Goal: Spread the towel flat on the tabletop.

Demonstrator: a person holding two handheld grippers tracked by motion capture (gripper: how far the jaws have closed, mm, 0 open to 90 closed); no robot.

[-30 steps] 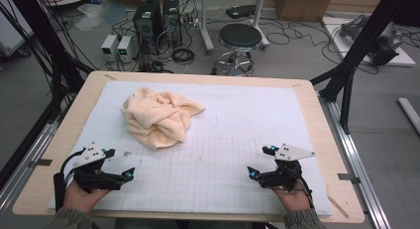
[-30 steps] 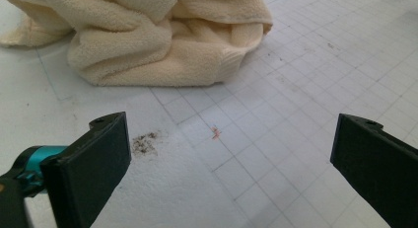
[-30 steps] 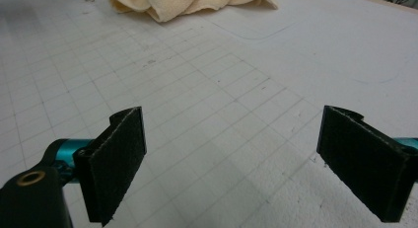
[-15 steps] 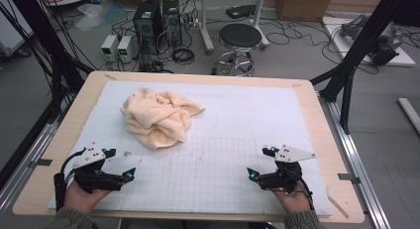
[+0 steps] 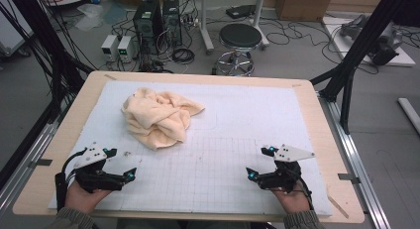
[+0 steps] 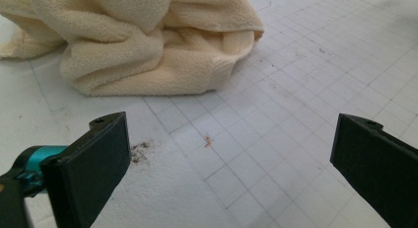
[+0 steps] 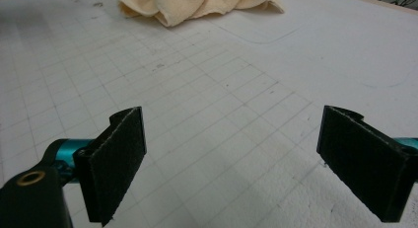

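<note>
The towel (image 5: 159, 116) lies crumpled on the far left of the mat (image 5: 247, 115). The left gripper (image 5: 121, 163) sits at the near left, just short of the towel, jaws wide apart and empty; the right gripper (image 5: 260, 162) at the near right, well apart from it, likewise gapes on nothing

towel (image 5: 158, 117): soft terry cloth | mat (image 5: 247, 120): matt, rough | table (image 5: 317, 115): wood
</note>
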